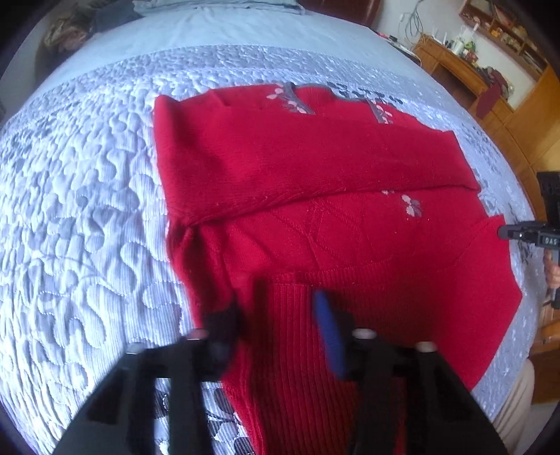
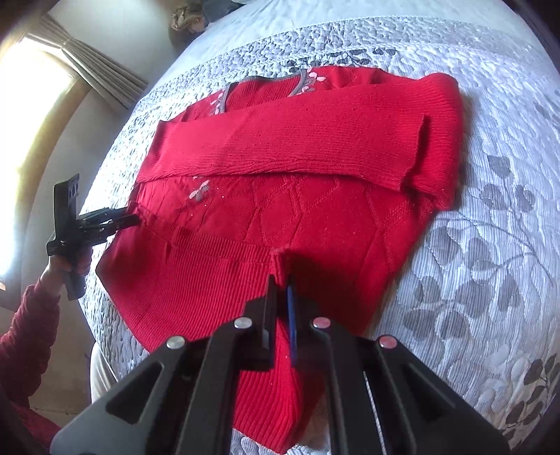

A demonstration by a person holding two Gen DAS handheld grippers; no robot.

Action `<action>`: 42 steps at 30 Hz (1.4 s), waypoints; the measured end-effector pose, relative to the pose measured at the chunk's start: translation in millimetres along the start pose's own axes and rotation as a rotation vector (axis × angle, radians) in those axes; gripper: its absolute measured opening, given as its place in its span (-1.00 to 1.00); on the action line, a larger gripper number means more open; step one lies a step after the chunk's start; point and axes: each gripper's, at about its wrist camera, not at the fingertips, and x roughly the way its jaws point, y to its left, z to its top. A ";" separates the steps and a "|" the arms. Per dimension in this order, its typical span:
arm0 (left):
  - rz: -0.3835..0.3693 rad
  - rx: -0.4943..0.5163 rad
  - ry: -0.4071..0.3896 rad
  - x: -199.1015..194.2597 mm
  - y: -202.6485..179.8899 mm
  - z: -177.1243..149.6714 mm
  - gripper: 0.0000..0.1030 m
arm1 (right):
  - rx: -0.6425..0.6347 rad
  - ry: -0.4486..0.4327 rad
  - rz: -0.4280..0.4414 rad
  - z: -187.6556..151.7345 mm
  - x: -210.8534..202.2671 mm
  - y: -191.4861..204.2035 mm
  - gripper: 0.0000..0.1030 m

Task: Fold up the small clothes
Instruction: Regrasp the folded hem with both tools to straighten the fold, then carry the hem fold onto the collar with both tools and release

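A red knit sweater [image 1: 315,168] [image 2: 297,140] with a grey neckline and small pink flowers lies flat on the bed, both sleeves folded across its chest. My left gripper [image 1: 276,304] has the ribbed hem bunched between its blurred fingers. In the right wrist view the left gripper [image 2: 134,219] pinches the hem's left end. My right gripper [image 2: 280,281] is shut on a tuck of the ribbed hem near the middle. In the left wrist view the right gripper [image 1: 507,232] meets the sweater's right edge.
A pale blue quilted bedspread [image 1: 87,210] [image 2: 490,210] with grey leaves surrounds the sweater. Other clothes [image 1: 70,31] lie at the bed's far end. Wooden desk and shelves [image 1: 455,70] stand to the right, a curtained window [image 2: 35,105] to the left. A red-sleeved arm [image 2: 24,332] holds the left gripper.
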 end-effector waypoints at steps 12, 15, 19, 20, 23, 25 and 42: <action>-0.037 -0.017 -0.150 -62.4 -18.2 -14.5 -0.83 | 0.034 -0.092 0.069 -4.2 -29.7 -3.0 -0.92; -0.048 0.001 -0.191 -81.0 -25.8 -12.3 -0.83 | 0.039 -0.137 0.093 -2.3 -44.0 -0.3 -0.93; -0.066 -0.048 -0.252 -98.1 -21.7 6.4 -0.83 | 0.048 -0.207 0.088 15.7 -67.8 -0.9 -0.93; -0.062 -0.070 -0.273 -101.5 -18.0 17.5 -0.83 | 0.049 -0.216 0.083 21.1 -71.3 -1.6 -0.93; -0.049 -0.115 -0.315 -105.0 -4.2 53.5 -0.83 | 0.060 -0.238 0.047 52.9 -80.2 -6.9 -0.93; -0.038 -0.128 -0.324 -100.5 4.9 81.2 -0.83 | 0.074 -0.244 0.028 80.2 -82.5 -13.9 -0.93; 0.202 -0.130 -0.106 80.8 46.3 194.2 -0.80 | 0.222 -0.029 -0.279 201.3 57.7 -105.0 -0.90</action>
